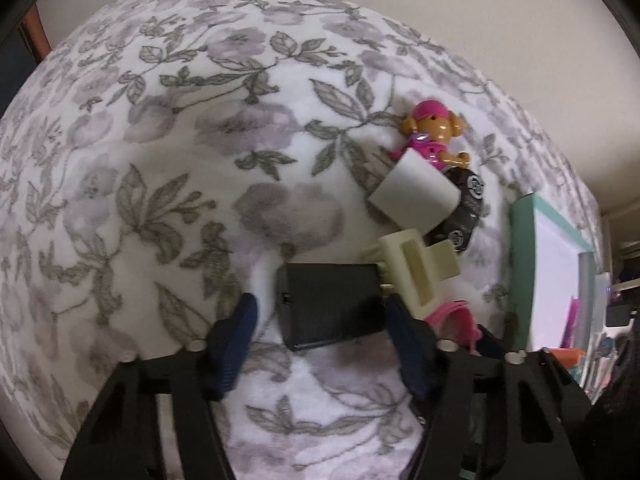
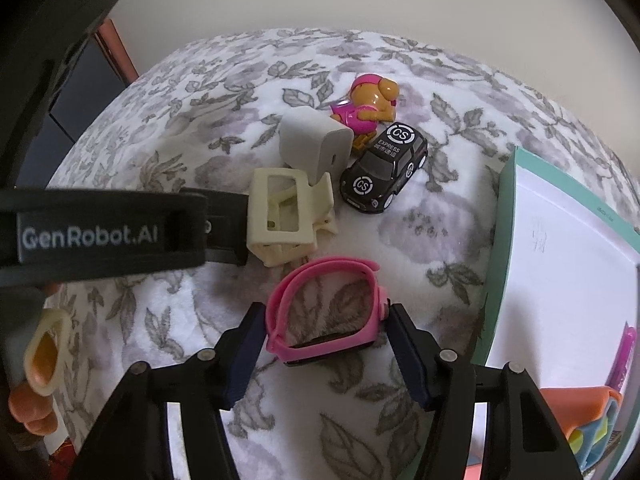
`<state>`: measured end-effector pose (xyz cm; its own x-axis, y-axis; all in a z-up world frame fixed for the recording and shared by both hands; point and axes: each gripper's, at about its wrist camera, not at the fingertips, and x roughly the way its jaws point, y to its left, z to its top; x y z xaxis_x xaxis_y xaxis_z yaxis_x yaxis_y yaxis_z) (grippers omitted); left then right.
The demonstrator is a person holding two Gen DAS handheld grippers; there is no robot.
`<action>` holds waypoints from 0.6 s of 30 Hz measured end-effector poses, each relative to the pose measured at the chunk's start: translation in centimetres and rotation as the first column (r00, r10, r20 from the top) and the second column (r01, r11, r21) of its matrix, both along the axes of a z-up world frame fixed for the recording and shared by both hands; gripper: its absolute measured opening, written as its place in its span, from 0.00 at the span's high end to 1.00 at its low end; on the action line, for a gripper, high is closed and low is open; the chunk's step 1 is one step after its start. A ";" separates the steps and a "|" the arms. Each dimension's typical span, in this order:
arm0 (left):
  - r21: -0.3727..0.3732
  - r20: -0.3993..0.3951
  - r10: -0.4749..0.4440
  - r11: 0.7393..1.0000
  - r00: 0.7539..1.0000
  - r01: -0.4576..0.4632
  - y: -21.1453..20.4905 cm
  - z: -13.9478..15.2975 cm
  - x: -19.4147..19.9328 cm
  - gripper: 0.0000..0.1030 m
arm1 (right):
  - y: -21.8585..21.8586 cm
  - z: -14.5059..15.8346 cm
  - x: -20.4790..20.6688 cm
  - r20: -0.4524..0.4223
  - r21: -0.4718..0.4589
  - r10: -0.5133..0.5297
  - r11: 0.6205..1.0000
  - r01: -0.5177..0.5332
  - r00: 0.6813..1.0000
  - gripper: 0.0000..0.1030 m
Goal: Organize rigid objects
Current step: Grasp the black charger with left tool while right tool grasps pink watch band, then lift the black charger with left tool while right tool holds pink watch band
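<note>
Toy car [image 2: 382, 176] right of clip [image 2: 282, 216], watch [image 2: 324, 316] in front

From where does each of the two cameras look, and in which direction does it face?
Left wrist: on the left gripper, facing steeply down at a black box; only its jaws show.
Right wrist: on the right gripper, facing down at a pink watch; its jaws and a hand show.
Shared: cream clip, toy car, dog figure.
</note>
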<state>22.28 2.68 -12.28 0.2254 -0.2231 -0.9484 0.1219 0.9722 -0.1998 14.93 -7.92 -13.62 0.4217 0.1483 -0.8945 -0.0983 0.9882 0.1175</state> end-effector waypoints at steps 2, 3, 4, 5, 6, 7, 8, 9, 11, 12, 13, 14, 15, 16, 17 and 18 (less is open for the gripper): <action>0.008 0.008 -0.008 1.000 1.000 0.007 -0.2 0.1 -0.1 0.41 | -0.1 0.0 0.0 0.000 0.006 -0.001 1.000 0.001 1.000 0.38; 0.004 0.009 -0.009 1.000 1.000 0.009 -0.2 0.1 -0.2 0.44 | -0.1 0.0 0.0 0.001 0.009 -0.004 1.000 0.004 1.000 0.38; -0.005 0.008 -0.008 1.000 1.000 0.008 -0.2 0.2 -0.3 0.47 | -0.2 0.0 0.0 0.001 0.010 -0.005 1.000 0.005 1.000 0.38; -0.010 0.008 -0.005 1.000 1.000 0.005 -0.3 0.2 -0.3 0.47 | -0.3 0.0 0.0 0.000 0.012 -0.006 1.000 0.006 1.000 0.38; -0.006 0.011 -0.007 1.000 1.000 0.007 -0.4 0.2 -0.3 0.47 | -0.3 0.1 -0.1 0.000 0.013 -0.006 1.000 0.006 1.000 0.38; -0.003 0.014 -0.009 1.000 1.000 0.009 -0.5 0.2 -0.3 0.47 | -0.3 0.1 -0.1 0.000 0.012 -0.006 1.000 0.006 1.000 0.38; -0.004 0.014 -0.009 1.000 1.000 0.009 -0.5 0.2 -0.3 0.47 | -0.4 0.1 -0.1 0.000 0.013 -0.008 1.000 0.008 1.000 0.38; -0.008 0.012 -0.005 1.000 1.000 0.005 -0.6 0.2 -0.4 0.47 | -0.5 0.1 -0.1 0.000 0.014 -0.009 1.000 0.009 1.000 0.38; -0.017 0.007 0.000 1.000 1.000 0.000 -0.5 0.1 -0.4 0.47 | -0.6 0.2 -0.1 0.000 0.019 -0.012 1.000 0.012 1.000 0.38; -0.019 0.004 0.001 1.000 1.000 -0.001 -0.5 0.1 -0.5 0.47 | -0.7 0.2 -0.2 0.001 0.021 -0.013 1.000 0.013 1.000 0.38; -0.019 0.003 0.000 1.000 1.000 0.000 -0.3 0.2 -0.4 0.48 | -0.8 0.3 -0.2 0.003 0.022 -0.015 1.000 0.015 1.000 0.38; -0.018 0.003 0.000 1.000 1.000 0.000 -0.2 0.2 -0.4 0.48 | -0.8 0.4 -0.2 0.005 0.023 -0.017 1.000 0.016 1.000 0.38; -0.016 0.003 -0.002 1.000 1.000 0.002 -0.1 0.3 -0.5 0.48 | -0.9 0.5 -0.2 0.008 0.025 -0.018 1.000 0.018 1.000 0.38; -0.014 0.001 -0.003 1.000 1.000 0.003 0.0 0.4 -0.5 0.48 | -1.0 0.7 -0.3 0.010 0.030 -0.019 0.999 0.019 1.000 0.38; -0.014 0.000 -0.003 1.000 1.000 0.003 0.2 0.6 -0.5 0.49 | -1.1 0.8 -0.3 0.013 0.036 -0.021 0.999 0.020 1.000 0.38; -0.013 0.007 0.003 1.000 1.000 -0.003 0.4 0.8 -0.5 0.56 | -1.1 0.9 -0.3 0.015 0.038 -0.022 0.999 0.022 1.000 0.38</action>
